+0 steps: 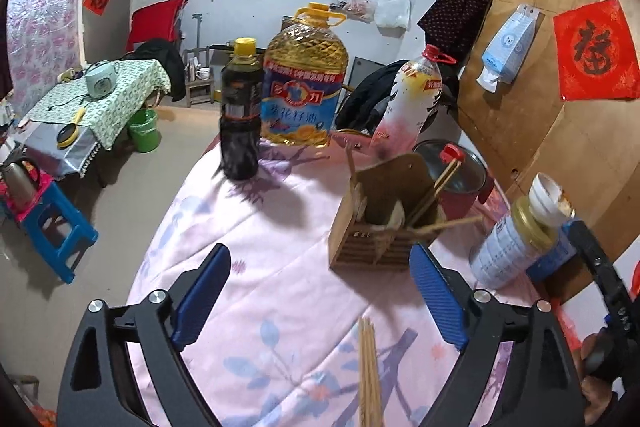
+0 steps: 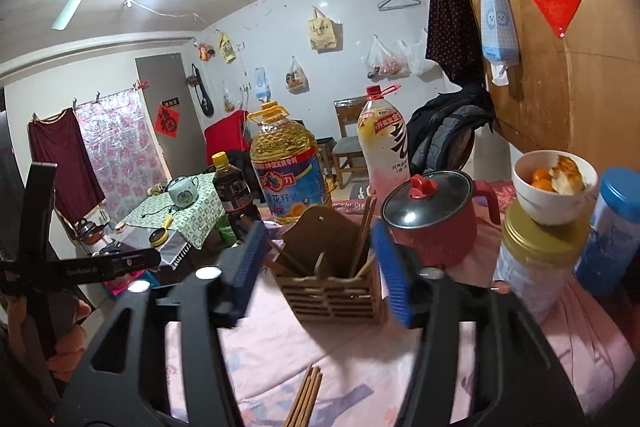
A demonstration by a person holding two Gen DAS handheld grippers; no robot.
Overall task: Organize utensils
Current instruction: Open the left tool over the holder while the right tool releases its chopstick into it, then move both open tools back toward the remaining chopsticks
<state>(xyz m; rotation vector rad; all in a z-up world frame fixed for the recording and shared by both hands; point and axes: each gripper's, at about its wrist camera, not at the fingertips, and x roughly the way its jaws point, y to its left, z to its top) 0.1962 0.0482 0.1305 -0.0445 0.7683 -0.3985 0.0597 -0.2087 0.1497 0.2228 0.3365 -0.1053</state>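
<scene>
Chopsticks [image 1: 370,375] lie in a loose bundle on the pink floral cloth [image 1: 260,267] of the bench, between the wide-spread blue pads of the left claw [image 1: 320,301] and nearer the camera than its tips; nothing is gripped. Beyond its right pad stands the wooden utensil holder [image 1: 384,223], with more chopsticks leaning inside. The right claw [image 2: 320,271] is partly open and empty too, the holder [image 2: 332,287] just ahead between its pads, the bundle [image 2: 306,399] on the cloth below it. A red pot [image 2: 440,219] sits beyond its right pad.
</scene>
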